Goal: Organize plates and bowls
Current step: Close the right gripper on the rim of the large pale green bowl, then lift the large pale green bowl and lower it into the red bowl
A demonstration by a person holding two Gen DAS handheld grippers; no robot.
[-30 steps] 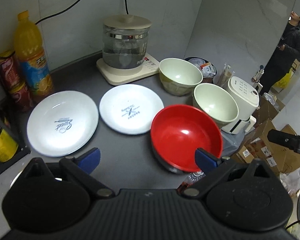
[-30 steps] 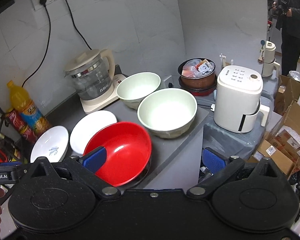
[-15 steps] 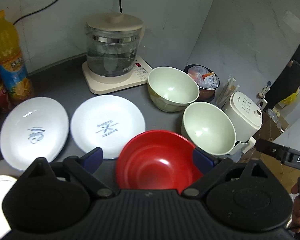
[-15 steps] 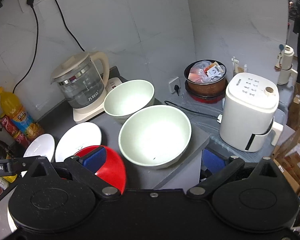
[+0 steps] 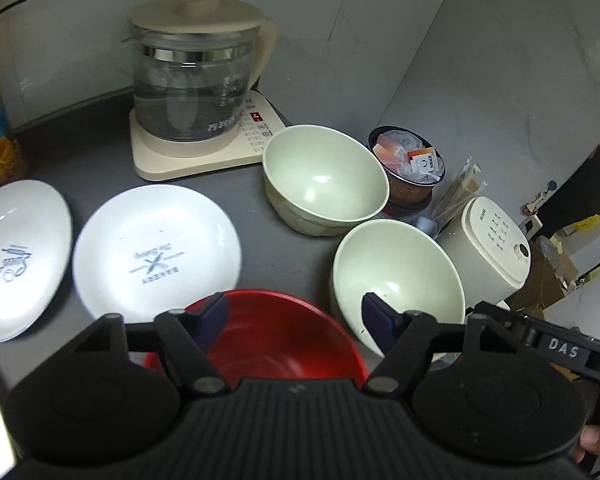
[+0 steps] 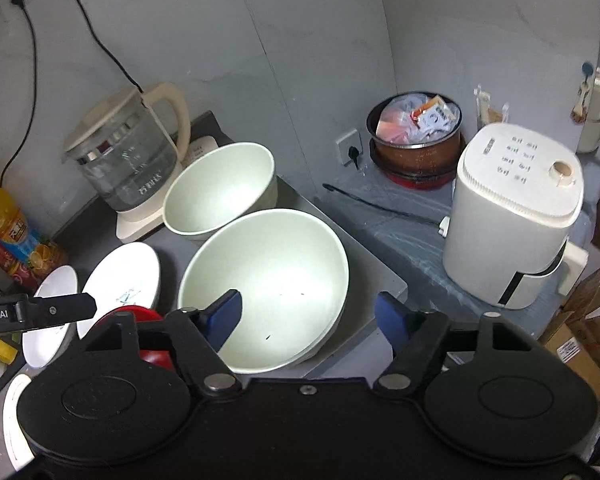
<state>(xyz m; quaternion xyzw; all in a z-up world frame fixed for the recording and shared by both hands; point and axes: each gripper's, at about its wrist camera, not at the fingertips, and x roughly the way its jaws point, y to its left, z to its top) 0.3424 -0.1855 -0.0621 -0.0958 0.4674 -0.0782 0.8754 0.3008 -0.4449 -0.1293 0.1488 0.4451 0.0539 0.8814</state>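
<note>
Red bowl (image 5: 268, 336) and near green bowl (image 6: 268, 280) sit beneath two down-tilted, closing, empty hand-held grippers.

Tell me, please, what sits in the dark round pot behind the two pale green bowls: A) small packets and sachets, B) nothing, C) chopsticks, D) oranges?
A: the dark round pot, beyond the pale green bowls, is filled with small packets and sachets.

The bench (image 5: 100, 148) is crowded — plates (image 5: 156, 252) left, pale bowls (image 5: 324, 184) nearly touching at right, a kettle (image 5: 192, 80) against the wall. Bare grey bench shows between kettle and plates — a passable lane.
</note>
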